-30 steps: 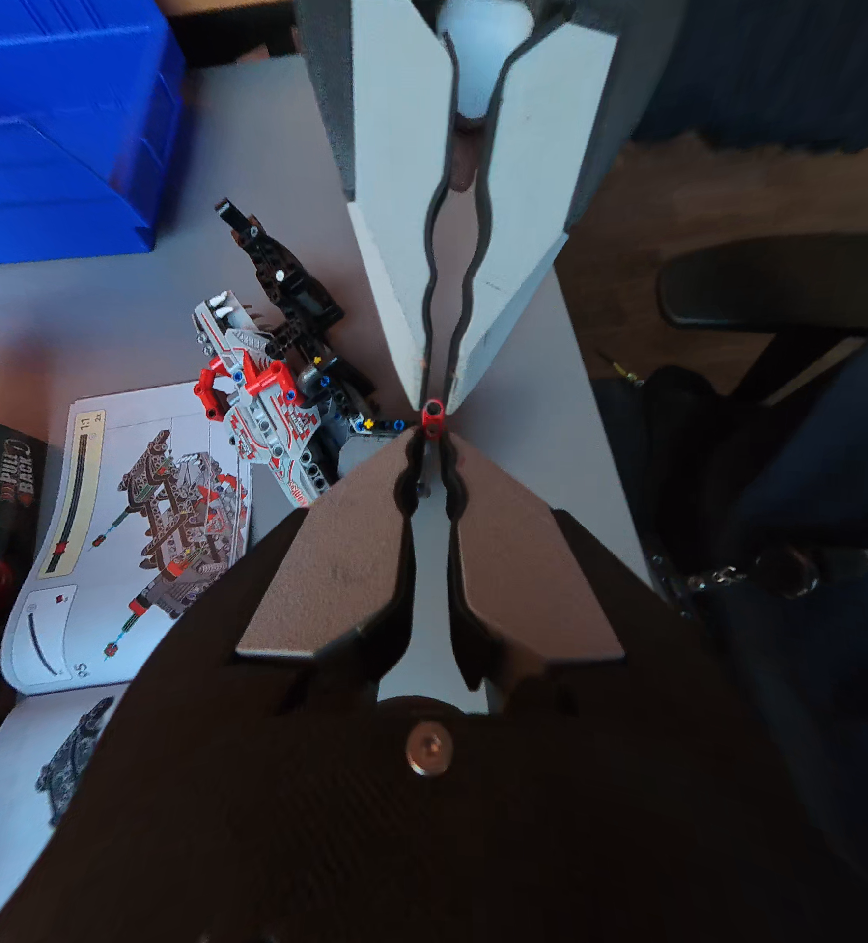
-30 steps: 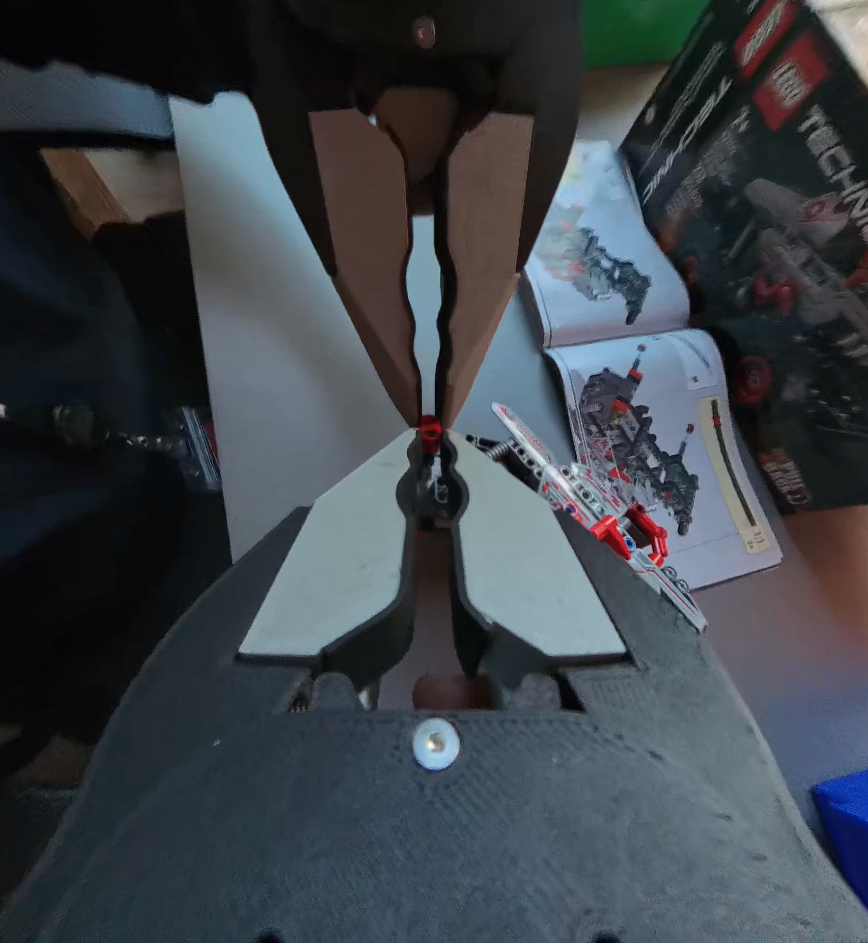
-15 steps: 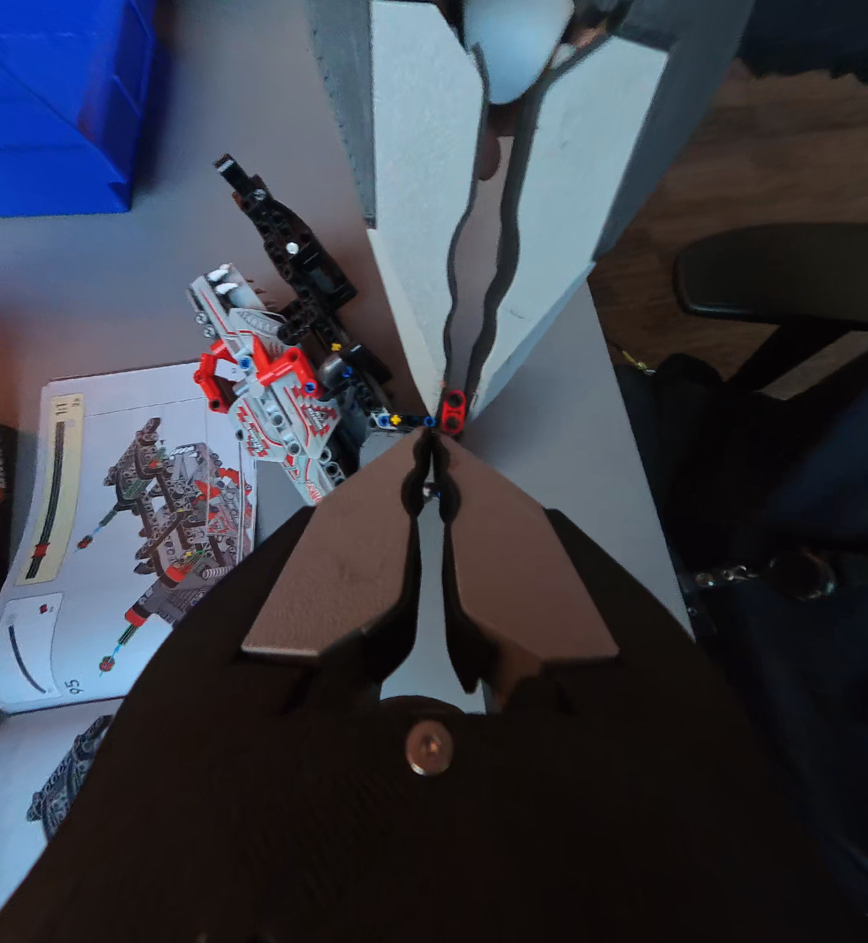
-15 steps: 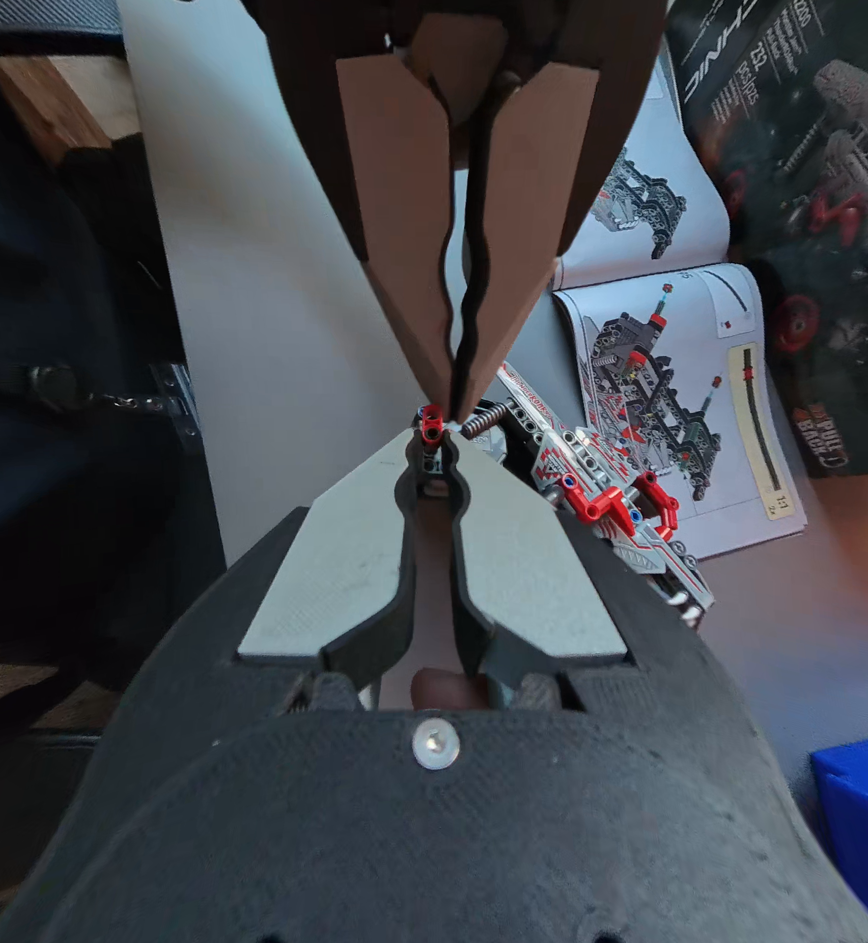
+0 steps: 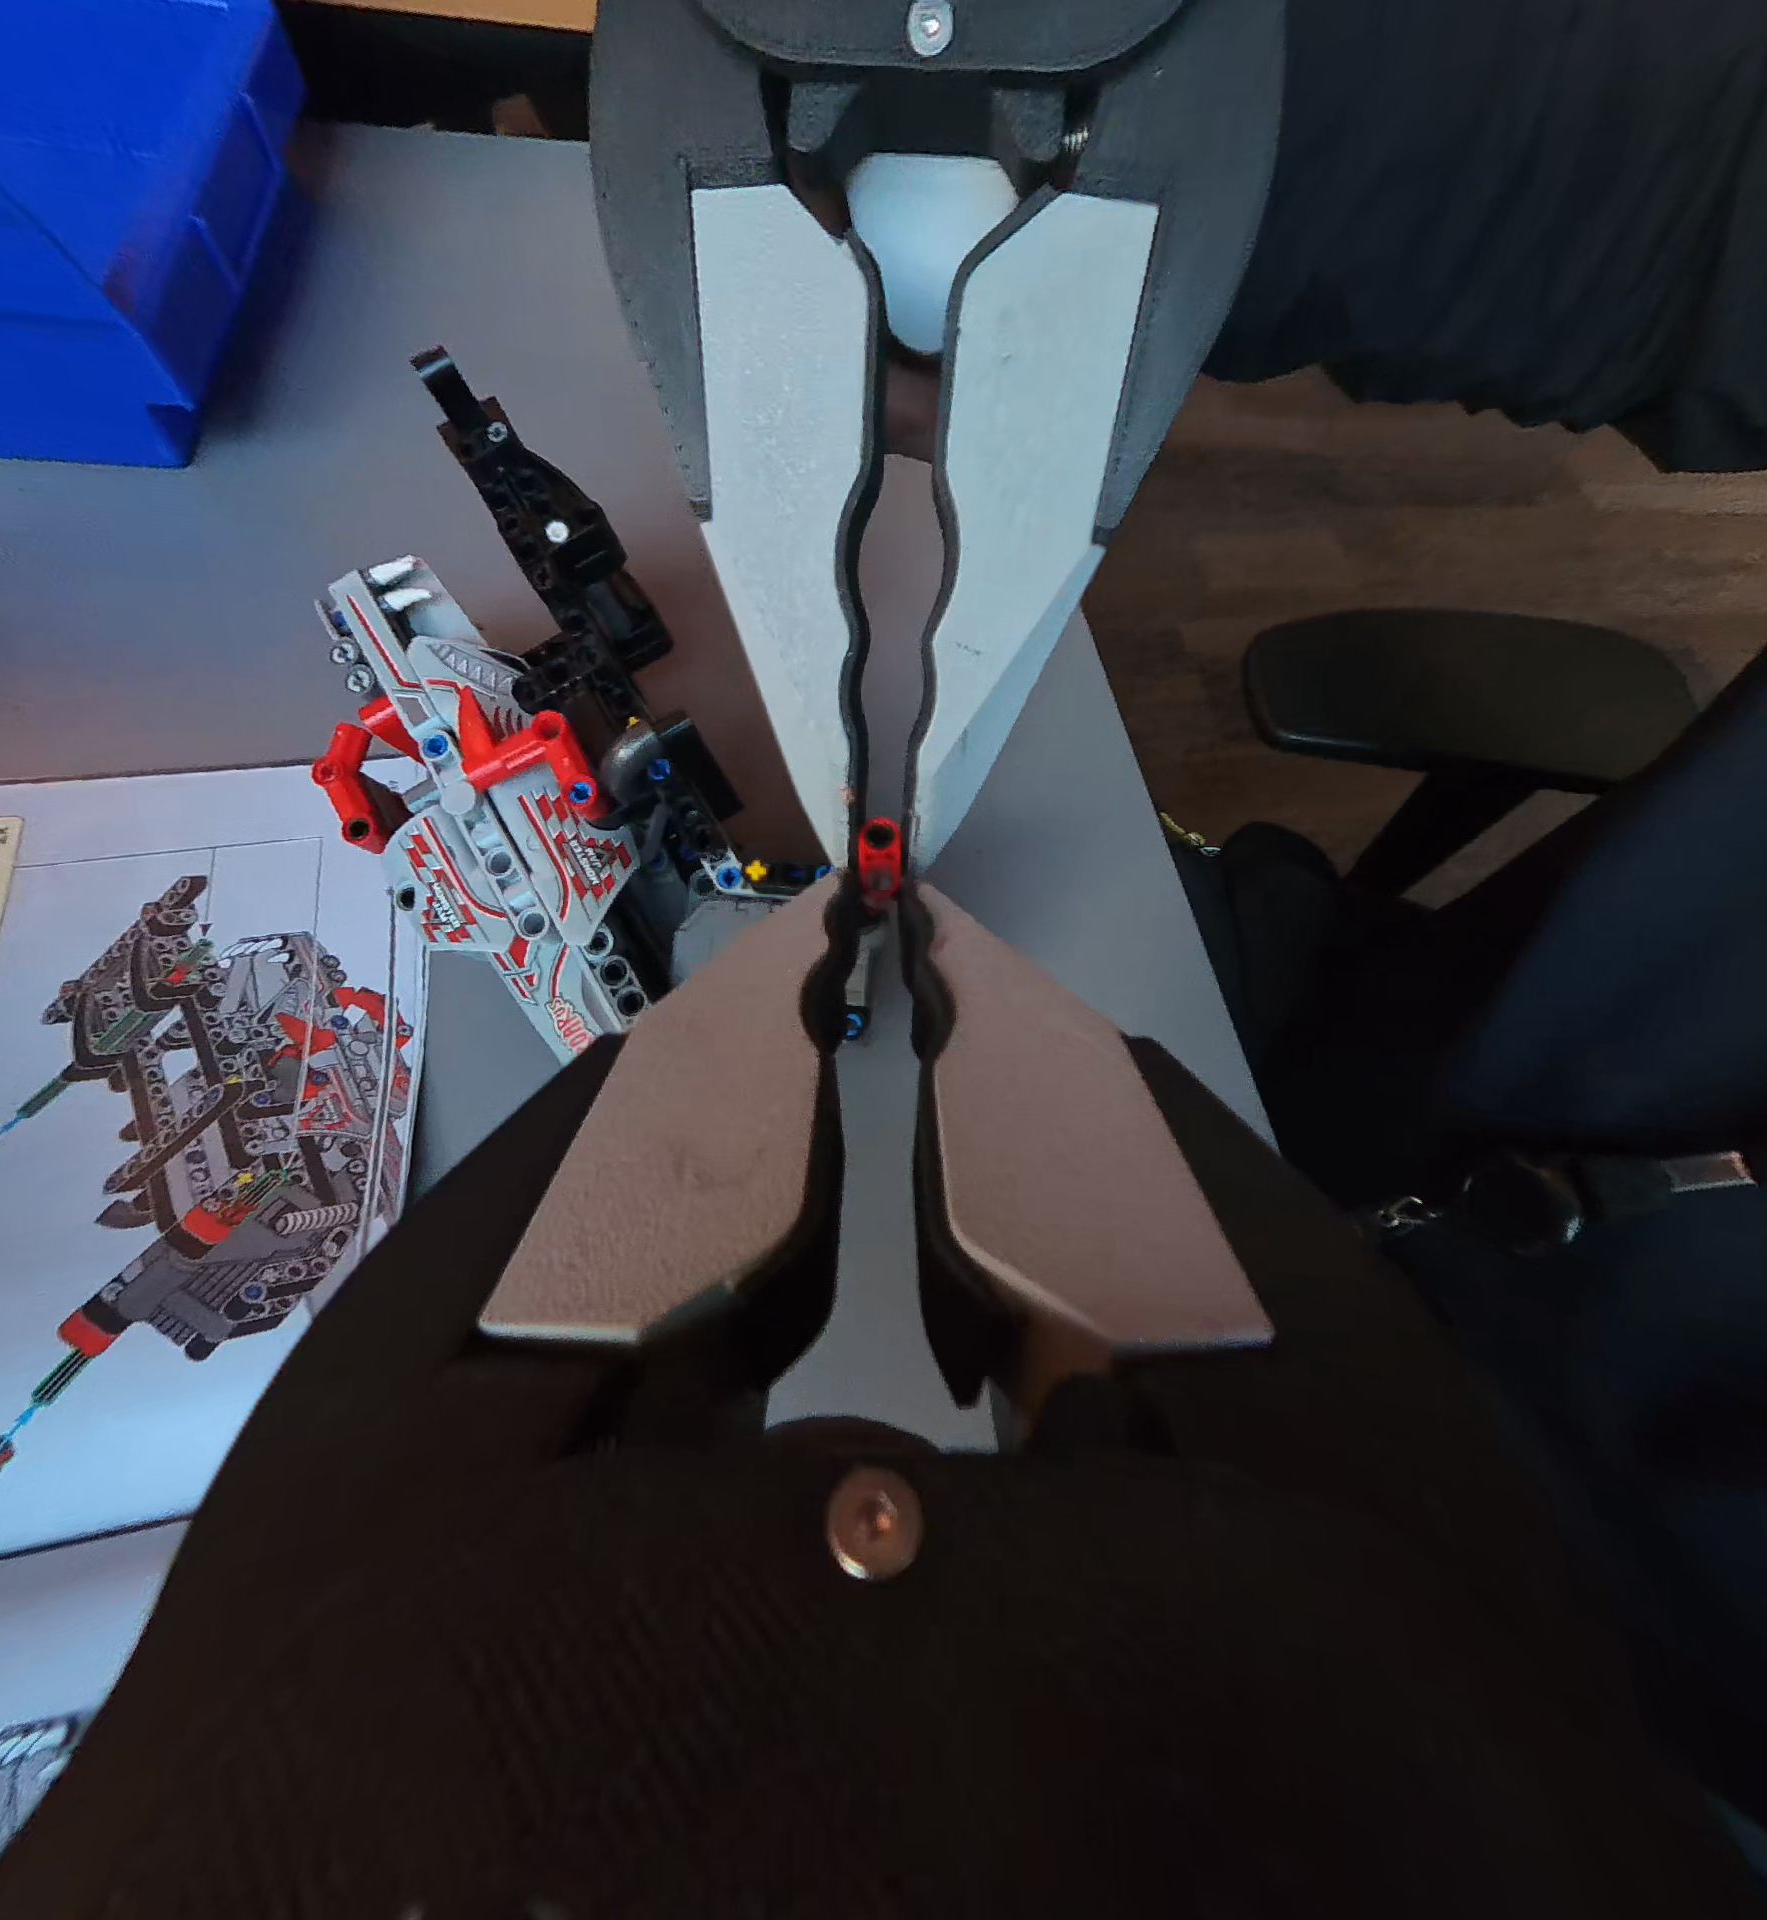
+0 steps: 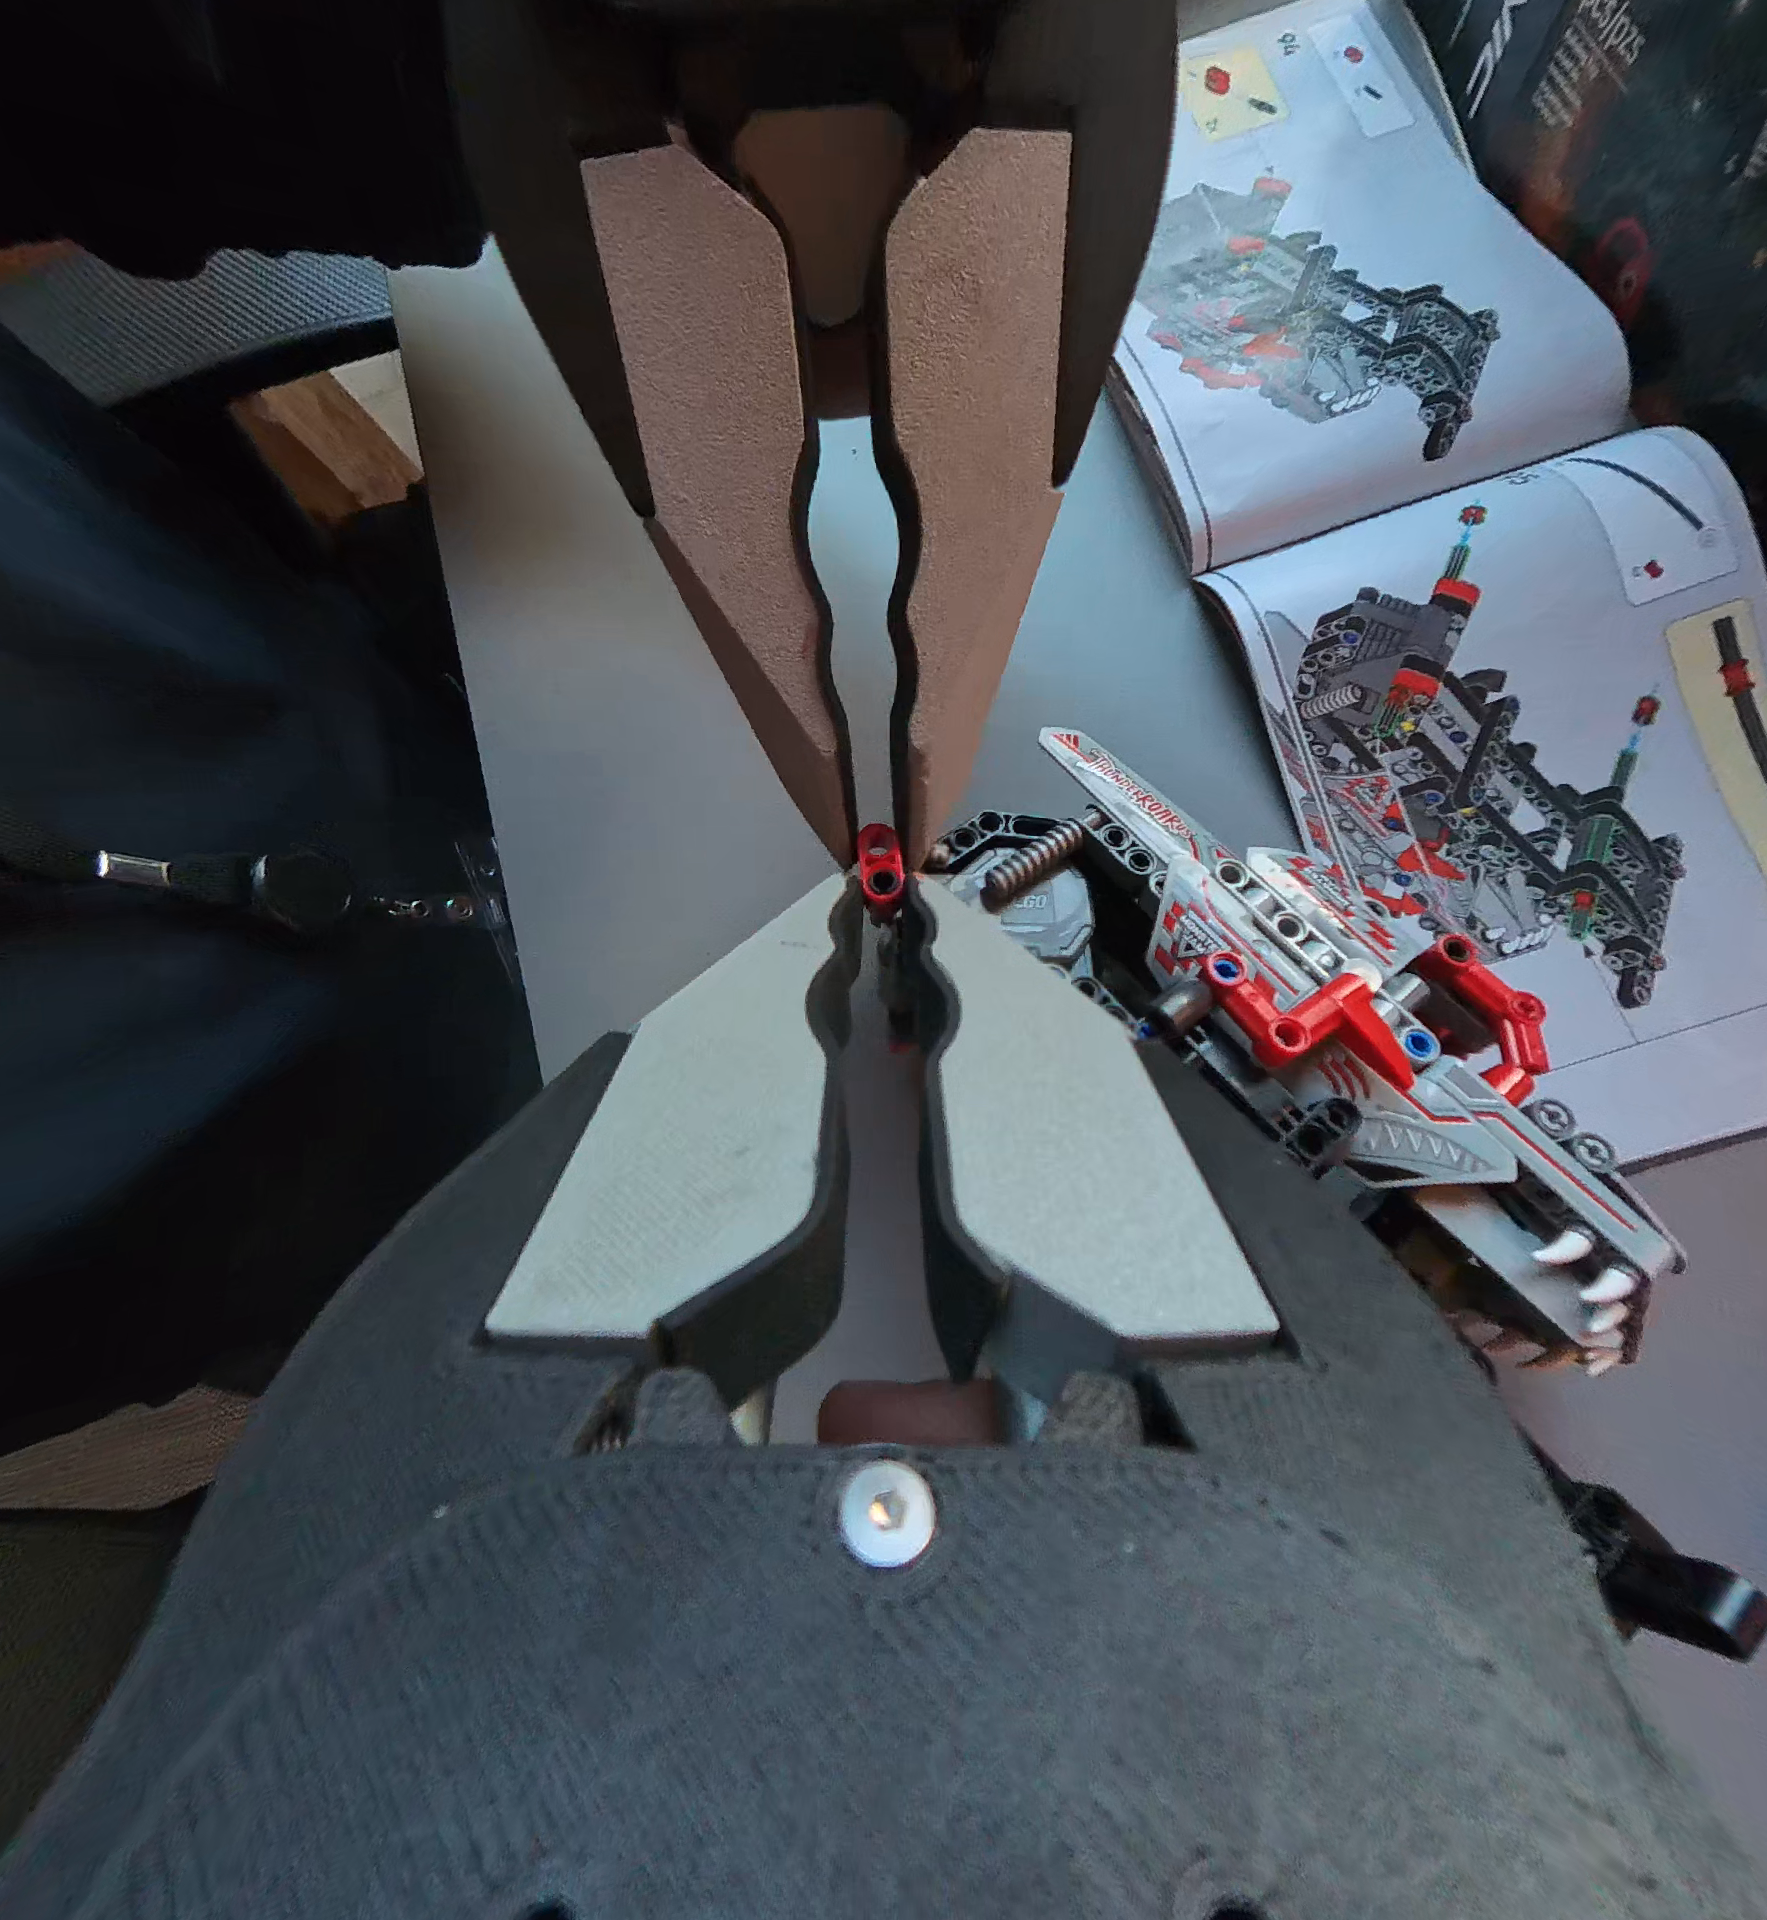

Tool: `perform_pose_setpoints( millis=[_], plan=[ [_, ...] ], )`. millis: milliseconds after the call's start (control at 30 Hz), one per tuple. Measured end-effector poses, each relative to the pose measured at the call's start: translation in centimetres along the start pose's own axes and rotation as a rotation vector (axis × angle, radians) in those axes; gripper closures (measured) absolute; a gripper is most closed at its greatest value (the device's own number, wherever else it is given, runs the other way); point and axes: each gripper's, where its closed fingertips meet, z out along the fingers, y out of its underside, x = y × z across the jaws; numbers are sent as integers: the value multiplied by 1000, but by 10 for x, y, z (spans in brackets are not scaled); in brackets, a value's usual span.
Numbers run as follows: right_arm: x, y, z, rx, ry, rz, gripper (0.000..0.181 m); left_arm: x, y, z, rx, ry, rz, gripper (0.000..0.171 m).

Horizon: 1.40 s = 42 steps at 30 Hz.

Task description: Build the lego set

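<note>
Left tongs (image 5: 871, 914): brown-padded fingers are closing narrowly, tips meeting at the small red connector (image 5: 879, 856); a thin dark piece is sitting between the pads behind the tips.
Right tongs (image 6: 884, 902): grey-padded fingers are likewise drawn almost together, tip to tip with the other pair; which of the two is actually bearing the connector cannot be told.
Red connector: it is hanging in the air between the four fingertips, above the grey table (image 5: 183, 582) near its edge.
Model (image 5: 505, 831): the grey, red and black build is lying on the table just beside the tips, partly on the open instruction booklet (image 5: 172, 1091).
Surroundings: a blue bin (image 5: 79, 208) is standing at the far corner; a dark chair (image 5: 1461, 696) is showing beyond the table edge.
Risk: the part is being pinched by very little surface, so a slight twist or uneven squeeze is likely to flick it out; so close to the edge, it could be falling to the floor.
</note>
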Motion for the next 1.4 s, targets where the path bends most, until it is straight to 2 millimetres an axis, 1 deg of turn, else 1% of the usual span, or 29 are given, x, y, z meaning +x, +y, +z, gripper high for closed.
perform_pose_setpoints(
  millis=[167,200,267,367,467,567,600,633,667,733,800,867,967,1033,1200,1300,1333,1400],
  plan=[
    [4,2,-4,-17,59,-43,177,-2,4,3,-19,6,-4,168],
    [5,1,-5,-16,66,-50,174,-2,4,3,-23,9,-6,168],
    [5,1,-5,-31,79,-65,179,-3,3,4,-31,4,-1,168],
    [7,3,-3,-60,104,-95,179,-5,5,5,-52,-4,8,168],
    [8,6,-2,-78,103,-88,179,-5,7,6,-53,-2,-1,168],
    [12,8,-3,-98,137,-91,179,-11,7,6,-31,-48,-18,168],
    [12,10,-3,-111,141,-93,179,-13,10,6,-39,-80,-8,157],
    [10,10,-3,-119,137,-100,179,-14,15,7,-56,-112,3,142],
    [7,11,-3,-128,131,-107,179,-12,20,10,-68,-129,19,138],
    [6,12,-2,-151,141,-127,179,-3,23,16,-56,-147,101,142],
    [4,14,-1,-177,133,-128,179,-4,24,21,-49,-204,169,144],
    [4,15,-1,-201,127,-132,179,-4,23,26,-33,-204,181,154],
    [6,15,-1,-237,143,-149,179,-7,21,29,-5,-184,140,159],
    [8,15,-2,-260,166,-174,179,-7,19,30,9,-163,129,160],
    [10,20,-3,-289,158,-171,179,-7,19,34,17,-148,143,157],
    [8,20,-3,-291,151,-183,179,-6,19,33,17,-121,151,160],
    [8,20,-4,-292,151,-186,179,-6,19,33,12,-118,152,159],
    [9,20,-5,-290,152,-186,179,-8,16,27,11,-122,191,143]
  ],
)
